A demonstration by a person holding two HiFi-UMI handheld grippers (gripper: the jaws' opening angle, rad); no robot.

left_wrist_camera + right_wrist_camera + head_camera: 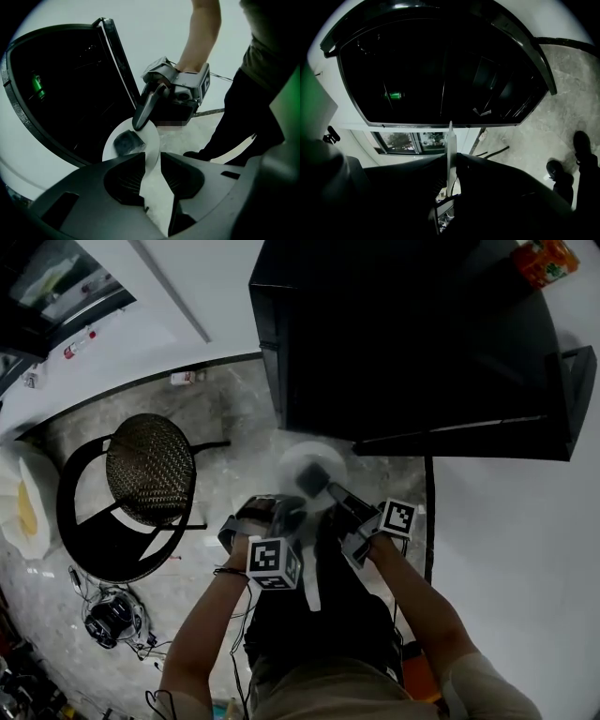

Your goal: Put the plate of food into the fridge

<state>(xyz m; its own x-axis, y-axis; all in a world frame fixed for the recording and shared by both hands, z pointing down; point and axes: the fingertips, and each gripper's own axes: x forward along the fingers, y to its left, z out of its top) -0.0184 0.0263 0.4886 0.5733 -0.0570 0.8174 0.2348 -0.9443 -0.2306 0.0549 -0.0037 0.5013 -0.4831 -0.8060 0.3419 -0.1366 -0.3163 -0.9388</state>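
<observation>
A white plate (pixel 302 463) with a dark block of food (pixel 313 478) hangs level in front of the open black fridge (pixel 403 343). My left gripper (pixel 284 513) is shut on the plate's near rim (pixel 149 149); the food (pixel 127 142) lies just beyond the jaws. My right gripper (pixel 337 496) is shut on the right rim and shows across the plate as a dark finger (pixel 144 111). In the right gripper view the plate (pixel 450 145) is edge-on between the jaws, facing the dark fridge interior (pixel 440 70), where a green can (pixel 393 95) glows.
The fridge door (pixel 497 432) stands open to the right. An orange carton (pixel 544 259) sits on top of the fridge. A black chair with a woven seat (pixel 150 468) stands left on the marble floor, with cables (pixel 112 615) below it. The person's feet (pixel 581 145) are on the floor.
</observation>
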